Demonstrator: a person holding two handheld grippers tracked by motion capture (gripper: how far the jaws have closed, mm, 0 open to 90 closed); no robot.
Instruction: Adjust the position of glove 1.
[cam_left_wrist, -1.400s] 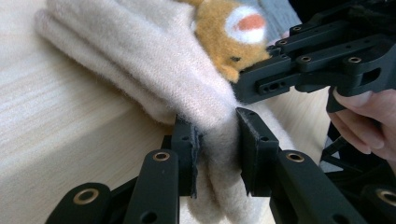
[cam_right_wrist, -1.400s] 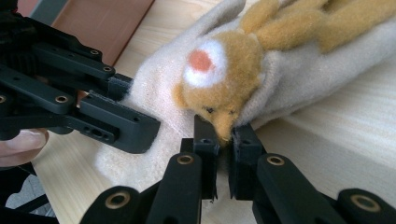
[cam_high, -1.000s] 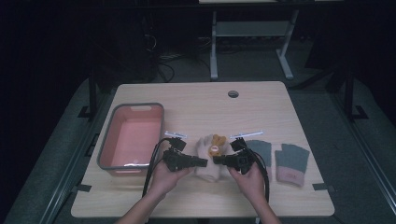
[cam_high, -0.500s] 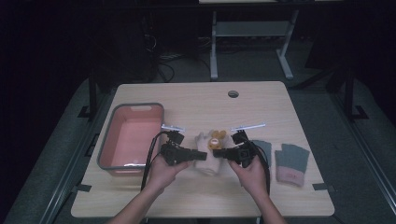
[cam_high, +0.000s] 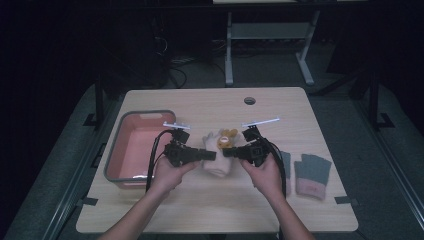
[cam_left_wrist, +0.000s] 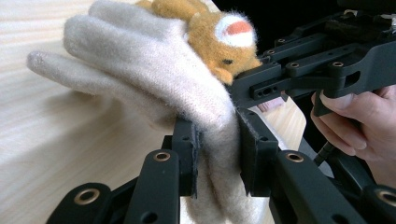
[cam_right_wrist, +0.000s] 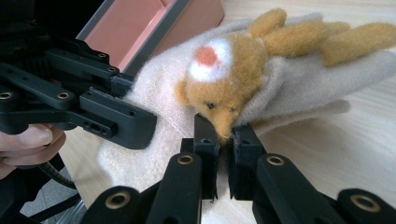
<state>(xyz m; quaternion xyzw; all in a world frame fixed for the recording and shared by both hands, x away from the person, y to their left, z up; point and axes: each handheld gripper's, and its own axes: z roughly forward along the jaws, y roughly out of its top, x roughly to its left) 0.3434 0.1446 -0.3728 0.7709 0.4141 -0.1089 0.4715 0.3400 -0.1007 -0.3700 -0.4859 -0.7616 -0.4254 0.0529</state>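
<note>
Pale wooden table (cam_high: 210, 210) in a dark room, pink tub (cam_high: 137, 147) left of the jaws. Both the left gripper (cam_left_wrist: 215, 154) and the right gripper (cam_right_wrist: 223, 154) clamped on the cream glove (cam_high: 216, 161) between them; glove's cuff cut off below the jaws.

Fuzzy fleece glove (cam_left_wrist: 140, 70) (plush bear (cam_right_wrist: 224, 79)) on matt wooden table (cam_high: 210, 210).

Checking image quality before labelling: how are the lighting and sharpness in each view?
High view: dim, dark surroundings, table moderately lit, slightly soft. Left gripper view: bright, cream glove sharp, wood washed out. Right gripper view: evenly lit, plush animal crisp, near tongs softer.
</note>
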